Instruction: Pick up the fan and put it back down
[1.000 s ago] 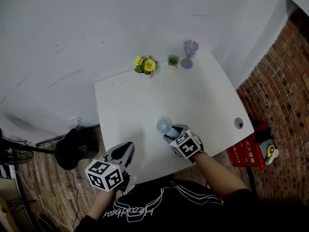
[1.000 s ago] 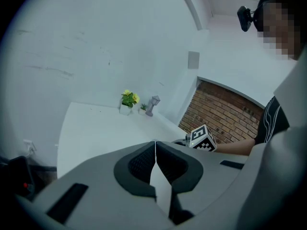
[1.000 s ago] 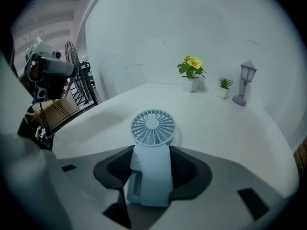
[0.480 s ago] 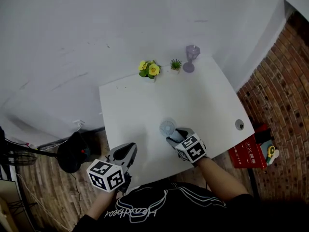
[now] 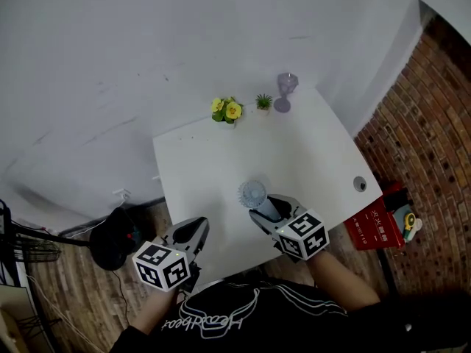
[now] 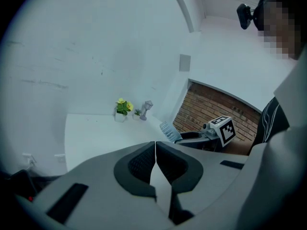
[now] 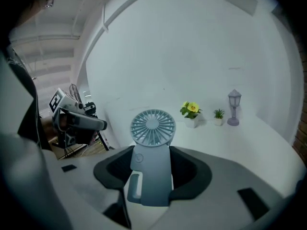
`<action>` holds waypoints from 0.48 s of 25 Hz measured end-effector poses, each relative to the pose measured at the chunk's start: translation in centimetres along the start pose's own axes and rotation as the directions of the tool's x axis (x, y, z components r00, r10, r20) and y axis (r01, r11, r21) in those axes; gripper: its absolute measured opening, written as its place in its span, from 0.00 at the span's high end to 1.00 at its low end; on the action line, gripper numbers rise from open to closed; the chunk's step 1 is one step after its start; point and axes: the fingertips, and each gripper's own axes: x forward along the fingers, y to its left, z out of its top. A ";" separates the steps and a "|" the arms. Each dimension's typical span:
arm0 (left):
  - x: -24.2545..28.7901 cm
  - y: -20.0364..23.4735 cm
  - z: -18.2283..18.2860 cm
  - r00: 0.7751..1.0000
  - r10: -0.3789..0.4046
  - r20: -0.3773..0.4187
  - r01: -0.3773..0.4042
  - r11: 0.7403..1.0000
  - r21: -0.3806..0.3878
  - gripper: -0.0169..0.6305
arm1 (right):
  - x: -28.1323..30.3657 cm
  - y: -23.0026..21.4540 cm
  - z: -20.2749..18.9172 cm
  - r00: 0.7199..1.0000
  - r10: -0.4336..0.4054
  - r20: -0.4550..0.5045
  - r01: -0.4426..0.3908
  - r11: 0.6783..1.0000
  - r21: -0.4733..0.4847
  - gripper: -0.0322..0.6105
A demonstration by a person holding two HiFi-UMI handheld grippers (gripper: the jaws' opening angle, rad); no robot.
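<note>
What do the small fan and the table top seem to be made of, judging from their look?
Fan: most likely moulded plastic, pale blue-grey and matte. The thin grille ribs and the smooth one-piece body with rounded edges suggest it.
Table: a white, smooth, matte top with rounded corners. It is probably laminate or painted board, but the pictures cannot settle which.

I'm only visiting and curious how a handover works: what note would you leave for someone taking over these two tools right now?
Right tool: shut on the fan, gripping its handle, fan head upright.
Left tool: shut, empty, held by the near left corner of the white table.
Fan: appears lifted off the table, above its near edge.
Done: the pick-up.
Left: set the fan back down on the table, then open the right tool.
The flowers, small plant and lantern ornament stand at the far edge, away from the work.
</note>
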 end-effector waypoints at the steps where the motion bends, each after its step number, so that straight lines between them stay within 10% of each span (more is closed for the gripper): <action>1: -0.3 -0.1 0.2 1.000 -0.003 0.005 0.003 1.000 0.004 0.92 | -0.5 0.5 0.5 1.000 0.000 0.017 0.000 1.000 -0.001 0.61; 12: -1.8 -1.8 0.7 0.999 -0.031 0.041 0.029 0.999 0.033 0.92 | -4.4 4.5 3.1 0.991 0.030 0.134 -0.030 1.000 -0.001 0.61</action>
